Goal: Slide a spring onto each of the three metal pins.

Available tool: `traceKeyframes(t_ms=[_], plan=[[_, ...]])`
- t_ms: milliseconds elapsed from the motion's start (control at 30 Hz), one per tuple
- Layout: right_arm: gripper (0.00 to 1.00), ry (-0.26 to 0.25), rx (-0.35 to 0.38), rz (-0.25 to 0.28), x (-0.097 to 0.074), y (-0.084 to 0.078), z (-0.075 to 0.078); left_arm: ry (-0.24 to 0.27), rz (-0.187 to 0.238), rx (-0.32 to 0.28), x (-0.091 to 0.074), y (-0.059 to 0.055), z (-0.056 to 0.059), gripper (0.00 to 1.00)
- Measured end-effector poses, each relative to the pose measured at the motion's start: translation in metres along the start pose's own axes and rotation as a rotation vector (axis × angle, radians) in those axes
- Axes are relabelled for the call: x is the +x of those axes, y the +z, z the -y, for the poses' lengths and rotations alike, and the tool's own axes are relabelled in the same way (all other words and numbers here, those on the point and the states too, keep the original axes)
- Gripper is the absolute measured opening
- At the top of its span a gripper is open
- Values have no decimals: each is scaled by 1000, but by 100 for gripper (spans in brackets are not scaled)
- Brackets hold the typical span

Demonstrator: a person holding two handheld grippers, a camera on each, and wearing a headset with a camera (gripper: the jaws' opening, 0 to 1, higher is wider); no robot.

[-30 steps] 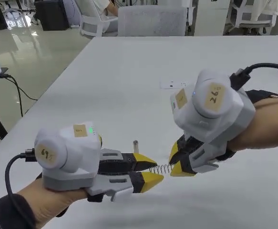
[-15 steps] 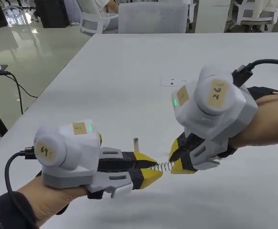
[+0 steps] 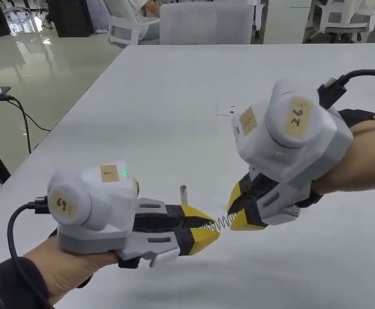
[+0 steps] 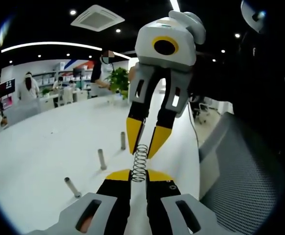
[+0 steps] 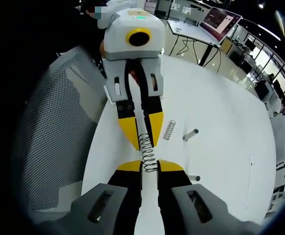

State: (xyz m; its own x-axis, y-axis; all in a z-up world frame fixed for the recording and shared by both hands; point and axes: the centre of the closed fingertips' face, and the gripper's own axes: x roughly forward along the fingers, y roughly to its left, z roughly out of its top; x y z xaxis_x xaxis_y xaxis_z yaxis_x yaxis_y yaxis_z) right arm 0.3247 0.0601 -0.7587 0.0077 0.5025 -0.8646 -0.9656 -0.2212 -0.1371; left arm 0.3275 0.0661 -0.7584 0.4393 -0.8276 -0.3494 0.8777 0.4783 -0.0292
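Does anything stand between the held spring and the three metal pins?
Nothing visible lies between the thin coiled metal spring and the three short metal pins. But the left gripper and right gripper each clamp one end of it.

White table (image 3: 174,116), grey chair (image 3: 203,26) behind it, potted plant (image 4: 117,78), lit screen (image 5: 223,22)

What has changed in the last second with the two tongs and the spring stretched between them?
The right tongs rose slightly and tipped up, away from the person, so the spring now slants upward toward them. Nothing was taken hold of or let go: both tongs are still shut on the spring's ends. The left tongs barely moved, and the bare pin behind them stands where it was.
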Motion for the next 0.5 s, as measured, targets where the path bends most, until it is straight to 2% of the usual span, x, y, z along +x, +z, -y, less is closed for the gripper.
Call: traceKeyframes(t_ms=[100,500], plan=[[8,2,-2,5,-2,3,-1,-1,-14,10,0,-3,1,3],[9,12,17,16,0,1,-1,-13,-18,28,1,-4,2,2]])
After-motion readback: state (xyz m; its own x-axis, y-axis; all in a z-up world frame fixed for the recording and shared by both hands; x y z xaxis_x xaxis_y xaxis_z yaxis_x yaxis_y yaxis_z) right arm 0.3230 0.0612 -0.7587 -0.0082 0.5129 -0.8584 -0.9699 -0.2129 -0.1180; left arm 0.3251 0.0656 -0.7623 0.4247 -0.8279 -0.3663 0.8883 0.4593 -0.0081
